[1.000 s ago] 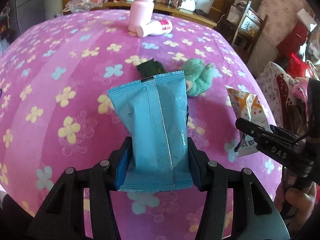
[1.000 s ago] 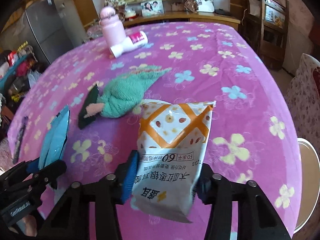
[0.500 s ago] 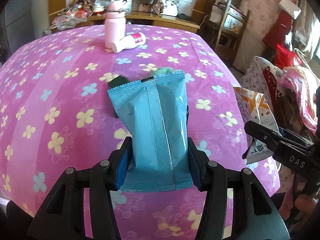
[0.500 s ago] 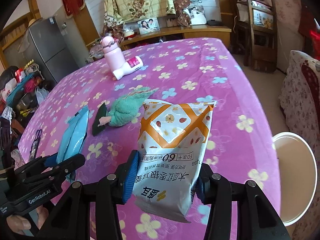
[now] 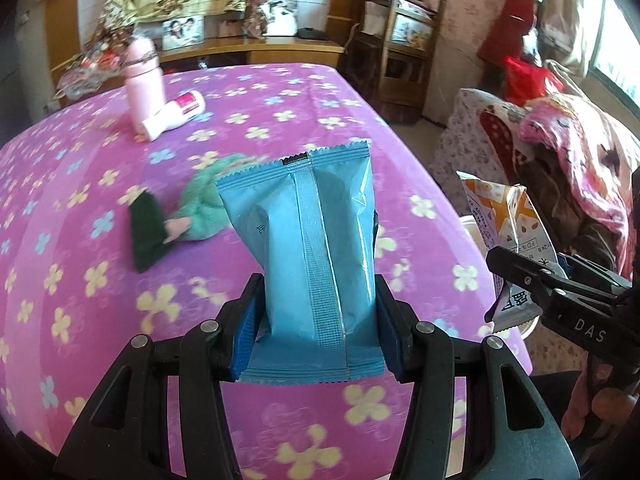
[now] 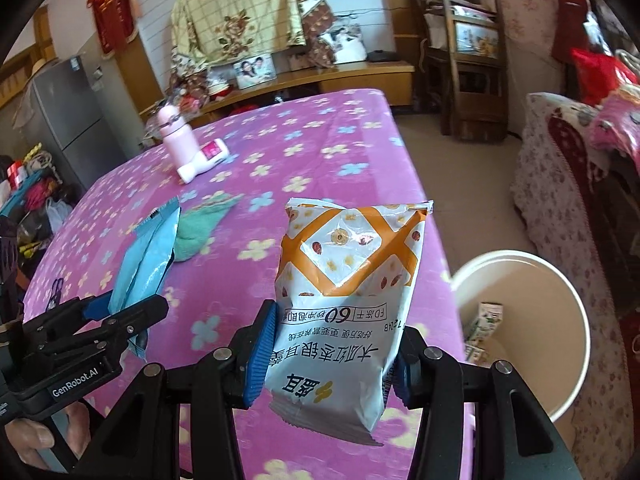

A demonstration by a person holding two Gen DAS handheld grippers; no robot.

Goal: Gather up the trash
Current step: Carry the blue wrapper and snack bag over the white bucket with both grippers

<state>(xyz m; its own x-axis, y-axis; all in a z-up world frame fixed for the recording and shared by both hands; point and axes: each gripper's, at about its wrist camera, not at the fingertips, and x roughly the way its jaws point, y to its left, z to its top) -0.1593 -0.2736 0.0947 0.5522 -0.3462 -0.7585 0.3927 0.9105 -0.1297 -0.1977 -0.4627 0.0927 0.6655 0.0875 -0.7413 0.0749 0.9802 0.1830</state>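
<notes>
My left gripper (image 5: 316, 304) is shut on a blue packet (image 5: 308, 256) and holds it upright above the pink flowered tablecloth (image 5: 100, 300). My right gripper (image 6: 332, 352) is shut on a white and orange snack bag (image 6: 348, 292), held above the table's right edge. The bag also shows in the left wrist view (image 5: 504, 224), and the blue packet shows in the right wrist view (image 6: 148, 256). A white trash bin (image 6: 576, 320) with some wrappers inside stands on the floor just right of the table.
A green cloth (image 5: 208, 208) with a dark green piece (image 5: 146, 236) lies mid-table. A pink bottle (image 5: 142, 76) and a white tube (image 5: 176, 116) are at the far side. A covered sofa (image 6: 560, 184) and a wooden chair (image 6: 476, 68) stand to the right.
Both grippers have lifted and pulled back towards the table's right edge with their packets. The white bin has come fully into the right wrist view.
</notes>
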